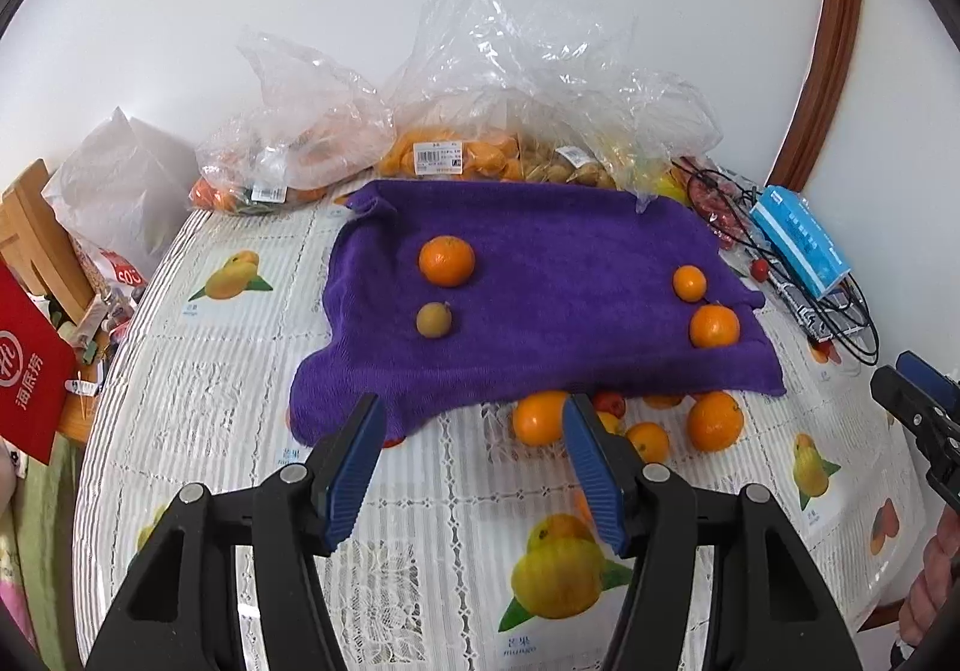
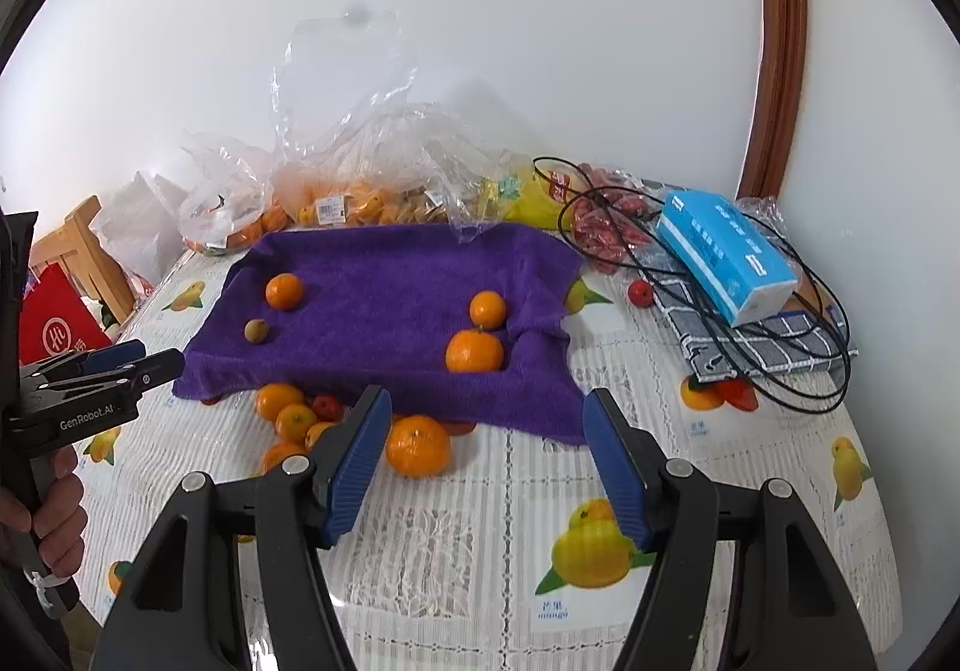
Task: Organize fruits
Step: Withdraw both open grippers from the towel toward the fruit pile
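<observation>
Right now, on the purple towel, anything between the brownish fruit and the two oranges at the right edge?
No. Left wrist view: bare purple towel between brownish fruit and both oranges.

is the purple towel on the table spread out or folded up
Spread out. The purple towel lies open in one layer with fruit on top, its edges rumpled and its near edge draped over some oranges.

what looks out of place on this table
A loose cluster of oranges lies on the tablecloth at the purple towel's near edge, some half tucked under it; four other fruits sit on the towel.

four fruits [image 1: 446, 261] on towel [image 1: 540, 263], more fruits [image 1: 714, 420] before it, bags [image 1: 480, 131] behind
</observation>
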The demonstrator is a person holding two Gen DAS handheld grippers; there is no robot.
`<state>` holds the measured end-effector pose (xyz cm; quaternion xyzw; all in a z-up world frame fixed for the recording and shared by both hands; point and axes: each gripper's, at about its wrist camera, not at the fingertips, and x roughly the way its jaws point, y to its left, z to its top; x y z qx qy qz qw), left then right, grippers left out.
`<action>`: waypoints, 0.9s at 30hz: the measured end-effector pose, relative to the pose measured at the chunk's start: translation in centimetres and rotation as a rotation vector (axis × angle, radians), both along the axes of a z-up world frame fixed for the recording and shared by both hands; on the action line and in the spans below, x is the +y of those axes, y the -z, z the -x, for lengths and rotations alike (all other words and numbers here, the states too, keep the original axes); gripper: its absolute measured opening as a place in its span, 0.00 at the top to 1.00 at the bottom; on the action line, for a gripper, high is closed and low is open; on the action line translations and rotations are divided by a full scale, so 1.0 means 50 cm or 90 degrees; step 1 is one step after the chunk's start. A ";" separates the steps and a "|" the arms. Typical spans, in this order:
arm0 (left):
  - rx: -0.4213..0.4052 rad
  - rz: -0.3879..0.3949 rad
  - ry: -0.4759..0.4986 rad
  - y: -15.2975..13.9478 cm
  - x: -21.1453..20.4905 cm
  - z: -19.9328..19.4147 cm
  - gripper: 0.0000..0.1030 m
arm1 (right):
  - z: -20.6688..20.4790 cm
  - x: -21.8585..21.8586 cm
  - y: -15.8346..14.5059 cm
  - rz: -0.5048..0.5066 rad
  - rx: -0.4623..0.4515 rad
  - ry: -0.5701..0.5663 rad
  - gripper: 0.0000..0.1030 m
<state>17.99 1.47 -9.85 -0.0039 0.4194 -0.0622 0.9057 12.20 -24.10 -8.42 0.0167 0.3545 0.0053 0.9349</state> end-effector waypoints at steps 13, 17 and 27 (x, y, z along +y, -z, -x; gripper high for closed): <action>0.021 -0.011 -0.035 0.048 0.040 -0.017 0.34 | -0.024 0.021 0.067 -0.014 0.037 -0.017 0.41; 0.009 -0.021 -0.030 0.059 0.044 -0.018 0.34 | -0.034 0.039 0.080 -0.008 0.043 -0.030 0.41; 0.014 0.000 -0.032 0.075 0.055 -0.027 0.34 | -0.048 0.056 0.092 -0.015 0.027 -0.031 0.41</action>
